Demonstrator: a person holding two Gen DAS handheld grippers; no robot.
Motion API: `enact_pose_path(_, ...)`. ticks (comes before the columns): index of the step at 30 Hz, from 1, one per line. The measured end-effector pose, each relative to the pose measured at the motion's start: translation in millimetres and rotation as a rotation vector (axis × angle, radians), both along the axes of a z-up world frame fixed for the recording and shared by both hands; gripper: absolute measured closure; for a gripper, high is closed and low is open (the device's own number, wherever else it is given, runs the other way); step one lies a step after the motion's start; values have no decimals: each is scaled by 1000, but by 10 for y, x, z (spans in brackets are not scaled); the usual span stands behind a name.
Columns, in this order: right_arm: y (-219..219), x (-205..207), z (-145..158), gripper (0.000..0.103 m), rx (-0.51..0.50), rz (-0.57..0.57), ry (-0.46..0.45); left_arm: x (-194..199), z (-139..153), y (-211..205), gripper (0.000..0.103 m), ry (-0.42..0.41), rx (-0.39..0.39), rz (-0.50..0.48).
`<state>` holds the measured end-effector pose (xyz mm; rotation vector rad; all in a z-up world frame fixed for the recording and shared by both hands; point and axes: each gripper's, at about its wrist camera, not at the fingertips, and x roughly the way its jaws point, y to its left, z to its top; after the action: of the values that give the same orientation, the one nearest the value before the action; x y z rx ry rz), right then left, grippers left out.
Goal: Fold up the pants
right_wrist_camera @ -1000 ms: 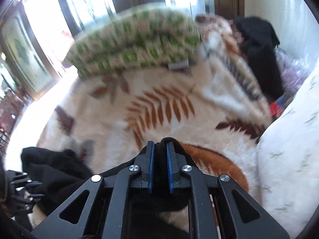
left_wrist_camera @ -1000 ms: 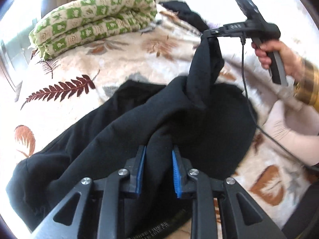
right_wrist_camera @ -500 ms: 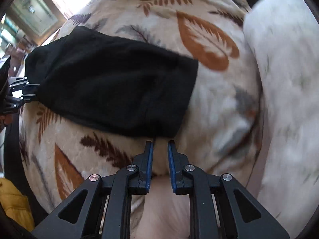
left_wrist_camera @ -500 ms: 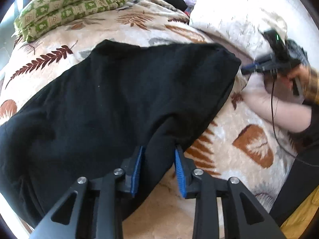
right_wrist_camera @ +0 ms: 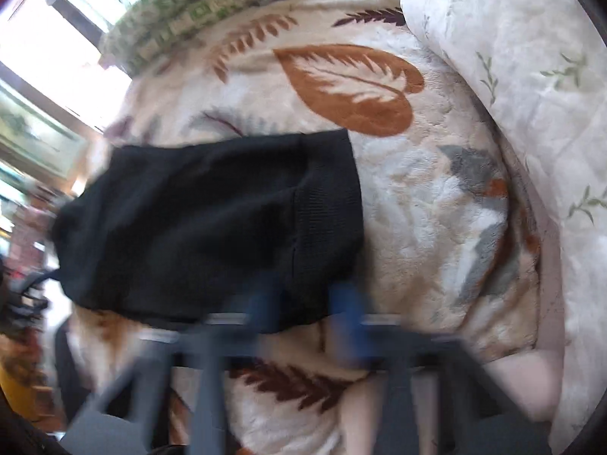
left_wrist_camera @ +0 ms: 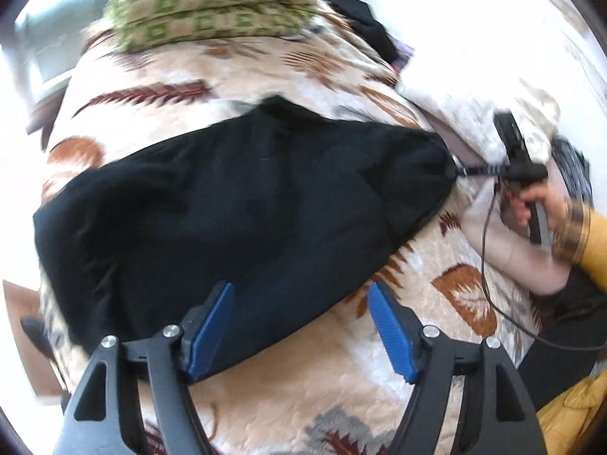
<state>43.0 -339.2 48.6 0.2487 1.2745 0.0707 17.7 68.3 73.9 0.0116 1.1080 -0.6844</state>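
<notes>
Left wrist view shows the pants (left_wrist_camera: 235, 204) lying flat and doubled on the blanket (left_wrist_camera: 265, 72), black cloth spread across the middle of the bed; the near hem sits between the pads of the left gripper (left_wrist_camera: 299, 326), whose jaws are opening wide and press on nothing; the far corner meets the tip of the right gripper (left_wrist_camera: 461, 170), held by a hand (left_wrist_camera: 538, 201); in its own blurred view the right gripper (right_wrist_camera: 303, 303) hangs at the pants' (right_wrist_camera: 212, 223) near edge, jaws narrow and closing; whether cloth is pinched there cannot be told. Step in hand, as judged: the lengthwise fold is laid and the cloth is being let go. Next move, as judged: both grippers take one short end, lift it and carry it over to the opposite end, edges matched, without dragging the lower layer. A folded quilt (left_wrist_camera: 212, 7) lies at the head of the bed; a pillow (right_wrist_camera: 512, 76) lies just beside the pants.
</notes>
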Motion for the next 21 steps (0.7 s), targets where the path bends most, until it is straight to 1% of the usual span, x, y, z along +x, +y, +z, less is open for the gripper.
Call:
enact_pose_path(2,135,-19,63,90,-88,31,-25,18,2,109,28,-12,22,49)
enact_pose_path(4,225,-1,131,90,-118,53,-25,64,-20,167,28,-20,60,87)
enact_pose_path(5,269,11,186,90,-144,70,-30,105,-61,196,28,-13,77,101)
enact_pose_path(7,317,22,217,90,-169,102,-23,189,-185,223,29,7,138,138)
enact_pose_path(8,299,18,177,90,-178,110,-12,223,-260,222,30,17,168,150)
enact_pose_path(10,298,2,54,89,-201,134,13,243,-369,225,31,30,196,157)
enact_pose_path(12,285,-88,-50,86,-231,164,28,233,-411,183,31,13,226,148)
enact_pose_path(13,290,-100,-70,83,-247,178,27,231,-417,155,31,5,245,140)
enact_pose_path(14,327,-102,-60,80,-288,198,18,239,-416,126,31,3,263,136)
enact_pose_path(15,340,-100,-46,74,-307,203,22,235,-404,121,31,2,273,135)
enact_pose_path(16,336,-80,1,72,-319,203,26,235,-379,113,31,2,277,136)
enact_pose_path(17,314,-63,58,72,-304,191,20,238,-345,115,31,1,271,138)
enact_pose_path(18,296,-59,112,68,-288,177,10,231,-301,125,30,-3,256,139)
enact_pose_path(19,266,-50,226,59,-263,153,-20,215,-251,156,29,-9,238,141)
enact_pose_path(20,254,-47,289,52,-256,144,-37,204,-199,172,29,-15,217,144)
enact_pose_path(21,250,-46,394,40,-252,130,-73,186,-141,197,28,-21,194,148)
